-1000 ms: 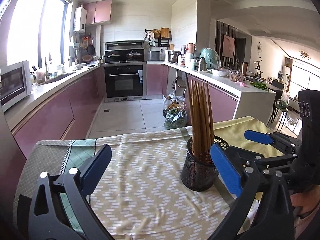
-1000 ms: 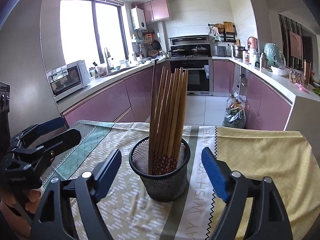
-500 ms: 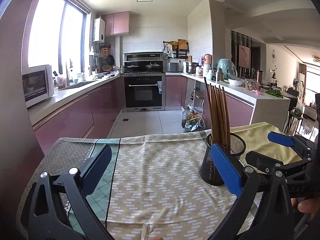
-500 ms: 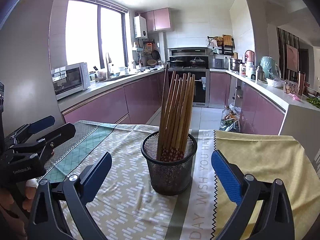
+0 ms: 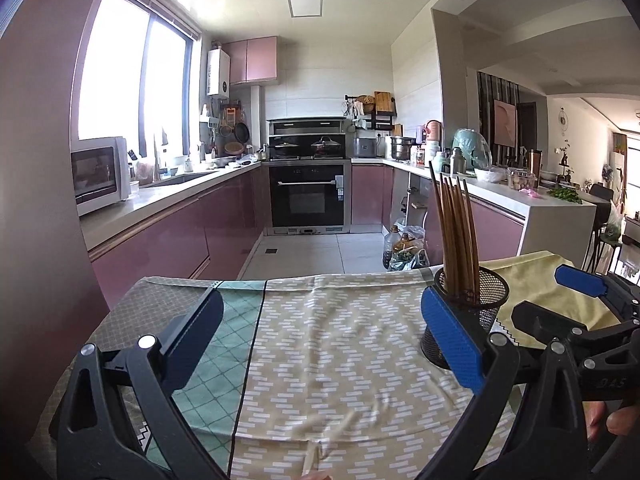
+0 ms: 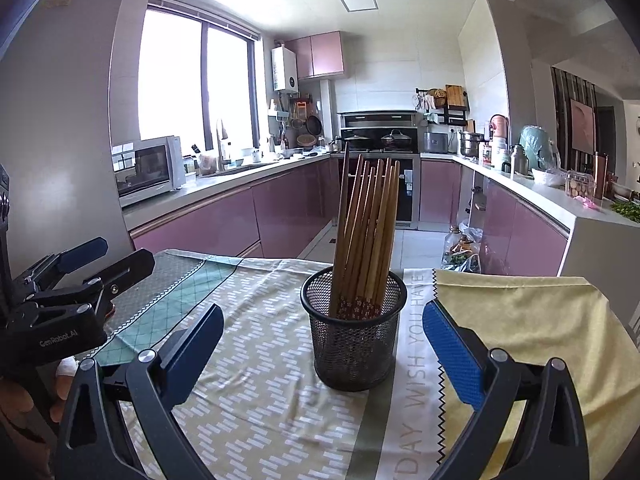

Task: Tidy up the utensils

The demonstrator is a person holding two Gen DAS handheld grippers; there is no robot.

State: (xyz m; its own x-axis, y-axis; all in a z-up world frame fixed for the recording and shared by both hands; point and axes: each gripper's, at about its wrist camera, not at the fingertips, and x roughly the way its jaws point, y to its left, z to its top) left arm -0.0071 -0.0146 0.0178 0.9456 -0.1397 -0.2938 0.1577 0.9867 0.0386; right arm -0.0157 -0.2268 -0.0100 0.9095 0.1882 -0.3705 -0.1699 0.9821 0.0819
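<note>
Pink-fronted kitchen cabinets (image 6: pixel 224 220) run along the far side of the room, with a black oven (image 5: pixel 307 196) at the end and a white microwave (image 6: pixel 150 170) on the left counter. Nearer, a table is covered by a patchwork tablecloth (image 6: pixel 260 360) of soft woven fabric: a teal diamond-grid panel on the left, a beige panel with small white dashes in the middle, a plain yellow panel on the right. A pale strip between beige and yellow carries printed grey capitals, of which "DAY WISH YOU HAVE" can be read.

On that cloth, near the strip, a black wire-mesh cup (image 6: pixel 354 328) stands upright, round and see-through. It holds a bundle of brown wooden chopsticks (image 6: pixel 366 232), slim and tapered, fanning slightly, with a small floral pattern on the lower ends.

Right gripper (image 6: pixel 324 354) has its jaws spread wide, having just opened to that width; the cup sits between and beyond the blue textured pads (image 6: pixel 454 356) without touching them. Left gripper (image 5: pixel 320 354) is likewise spread wide over bare cloth to the left of the cup, nothing in it. In the right wrist view its black body shows white lettering "GenRobot.AI". A hand (image 5: pixel 618 420) grips the right tool at the edge.
</note>
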